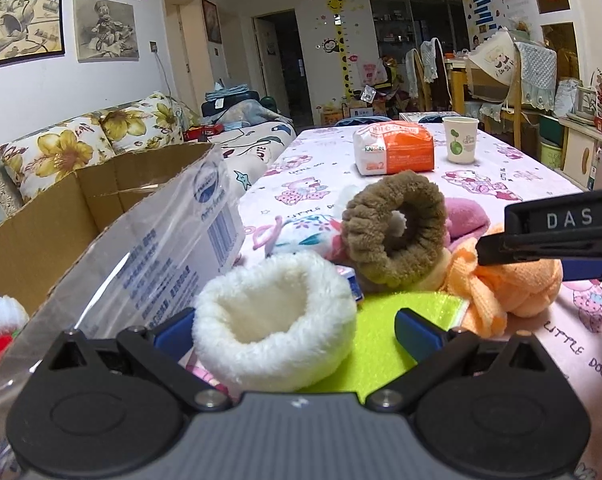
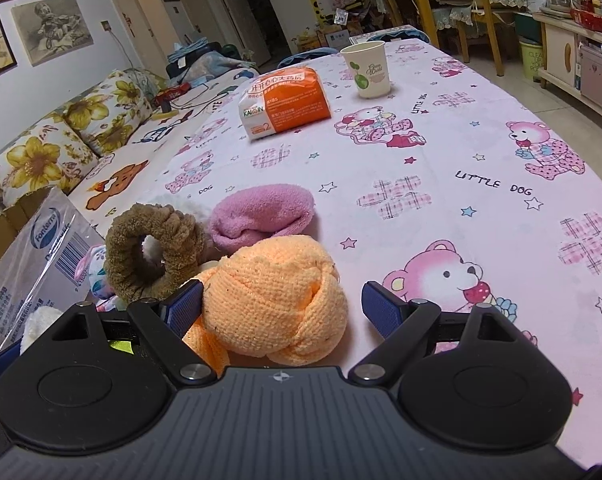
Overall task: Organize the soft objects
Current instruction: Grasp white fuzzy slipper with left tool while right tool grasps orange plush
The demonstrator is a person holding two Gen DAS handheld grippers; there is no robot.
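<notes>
A pile of soft things lies on the pink tablecloth [image 2: 461,160]. In the left wrist view my left gripper [image 1: 297,330] is open, its blue pads on either side of a white fluffy cuff [image 1: 273,320] without squeezing it. Behind the cuff are a brown scrunchie ring [image 1: 397,228], a pink sock [image 1: 465,218], a yellow-green cloth [image 1: 385,344] and an orange knotted cloth [image 1: 509,284]. In the right wrist view my right gripper [image 2: 283,304] is open around the orange knotted cloth [image 2: 277,296], left pad touching it. The brown ring [image 2: 153,252] and pink sock [image 2: 261,216] lie beyond.
An open cardboard box [image 1: 61,216] with a taped printed flap [image 1: 173,248] stands at the table's left; it also shows in the right wrist view [image 2: 29,256]. An orange-white packet [image 2: 285,100] and a paper cup [image 2: 367,70] stand further back. A flowered sofa [image 1: 81,140] is left.
</notes>
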